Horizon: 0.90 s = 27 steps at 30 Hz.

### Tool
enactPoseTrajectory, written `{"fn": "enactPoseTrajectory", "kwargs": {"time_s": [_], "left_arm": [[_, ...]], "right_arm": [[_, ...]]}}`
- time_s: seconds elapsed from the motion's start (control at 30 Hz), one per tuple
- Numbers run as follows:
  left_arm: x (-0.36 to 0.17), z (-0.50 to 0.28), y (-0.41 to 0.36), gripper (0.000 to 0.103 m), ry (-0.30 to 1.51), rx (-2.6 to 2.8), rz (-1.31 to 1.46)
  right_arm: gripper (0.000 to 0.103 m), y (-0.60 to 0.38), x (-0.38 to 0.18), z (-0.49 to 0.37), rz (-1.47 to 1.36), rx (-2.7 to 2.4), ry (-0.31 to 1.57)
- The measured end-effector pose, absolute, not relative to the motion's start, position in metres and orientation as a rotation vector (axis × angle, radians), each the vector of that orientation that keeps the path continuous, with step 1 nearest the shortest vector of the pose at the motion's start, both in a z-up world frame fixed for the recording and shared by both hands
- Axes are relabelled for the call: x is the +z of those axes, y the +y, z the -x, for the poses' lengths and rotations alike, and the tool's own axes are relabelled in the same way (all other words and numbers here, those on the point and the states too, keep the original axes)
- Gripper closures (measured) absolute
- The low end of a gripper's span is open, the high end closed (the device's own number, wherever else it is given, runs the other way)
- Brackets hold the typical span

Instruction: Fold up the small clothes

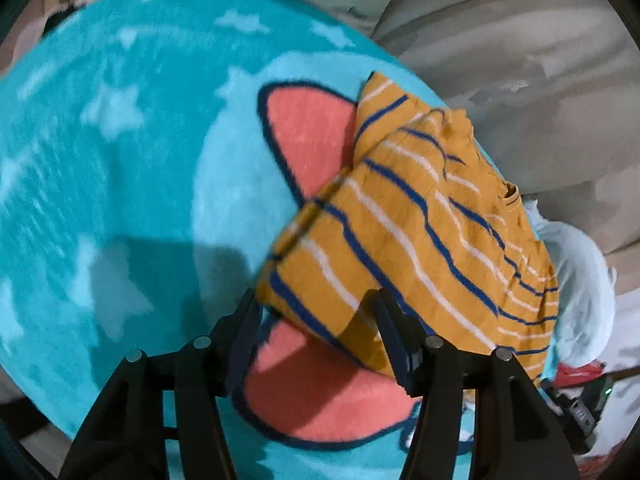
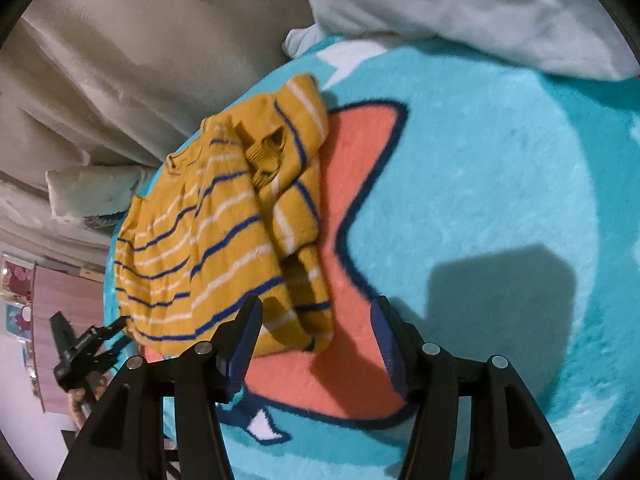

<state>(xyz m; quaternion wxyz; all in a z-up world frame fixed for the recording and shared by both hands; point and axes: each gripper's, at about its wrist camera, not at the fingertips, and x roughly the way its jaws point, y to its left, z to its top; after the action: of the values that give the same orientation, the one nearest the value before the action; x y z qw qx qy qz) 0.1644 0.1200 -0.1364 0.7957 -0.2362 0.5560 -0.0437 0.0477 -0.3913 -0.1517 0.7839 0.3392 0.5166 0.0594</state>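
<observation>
A small mustard-yellow sweater [image 1: 416, 236] with blue and white stripes lies folded and rumpled on a turquoise blanket [image 1: 120, 160] printed with stars and coral shapes. In the left wrist view, my left gripper [image 1: 316, 312] hangs open just over the sweater's near hem, its pads apart from the cloth. In the right wrist view the same sweater [image 2: 216, 240] lies left of centre with a sleeve folded over it. My right gripper [image 2: 316, 312] is open above its near corner and the coral patch, holding nothing. The left gripper [image 2: 84, 352] also shows at the far left there.
A pale blue cloth [image 2: 460, 12] is heaped at the blanket's far edge. Beige fabric [image 2: 120, 60] surrounds the blanket, and a white pillow [image 2: 92, 196] lies beside the sweater. The turquoise blanket [image 2: 500, 180] stretches wide to the right.
</observation>
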Motion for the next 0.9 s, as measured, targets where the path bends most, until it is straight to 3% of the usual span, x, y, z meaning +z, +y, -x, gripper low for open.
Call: {"fn": "enactPoseTrajectory", "kwargs": {"time_s": [0.13, 0.2, 0.27, 0.3, 0.33, 0.37, 0.53, 0.7, 0.83, 0.9], "left_arm": [[-0.138, -0.170, 0.117, 0.034, 1.169, -0.079, 0.544], [-0.137, -0.176, 0.113, 0.034, 1.152, -0.067, 0.555], [-0.138, -0.182, 0.113, 0.071, 1.150, -0.047, 0.570], [-0.139, -0.184, 0.115, 0.095, 1.166, -0.043, 0.591], [-0.138, -0.184, 0.119, 0.096, 1.166, -0.035, 0.633], [-0.131, -0.180, 0.124, 0.096, 1.135, -0.023, 0.659], [-0.106, -0.169, 0.126, 0.096, 1.084, -0.035, 0.607], [-0.124, -0.166, 0.133, 0.091, 1.138, 0.024, 0.660], [-0.118, -0.152, 0.142, 0.079, 1.111, 0.039, 0.665], [-0.111, -0.144, 0.144, 0.073, 1.089, 0.059, 0.645]], "right_arm": [[0.040, -0.379, -0.151, -0.055, -0.736, 0.176, 1.104], [0.039, -0.367, -0.152, -0.063, -0.717, 0.193, 1.108], [0.041, -0.354, -0.157, -0.074, -0.675, 0.223, 1.131], [0.051, -0.353, -0.159, -0.076, -0.672, 0.227, 1.145], [0.093, -0.352, -0.160, -0.079, -0.694, 0.244, 1.160], [0.096, -0.353, -0.158, -0.079, -0.718, 0.250, 1.160], [0.096, -0.375, -0.131, -0.059, -0.669, 0.213, 1.101], [0.091, -0.389, -0.141, -0.049, -0.681, 0.148, 1.119], [0.068, -0.402, -0.134, -0.036, -0.698, 0.128, 1.089], [0.067, -0.407, -0.126, -0.033, -0.679, 0.120, 1.068]]}}
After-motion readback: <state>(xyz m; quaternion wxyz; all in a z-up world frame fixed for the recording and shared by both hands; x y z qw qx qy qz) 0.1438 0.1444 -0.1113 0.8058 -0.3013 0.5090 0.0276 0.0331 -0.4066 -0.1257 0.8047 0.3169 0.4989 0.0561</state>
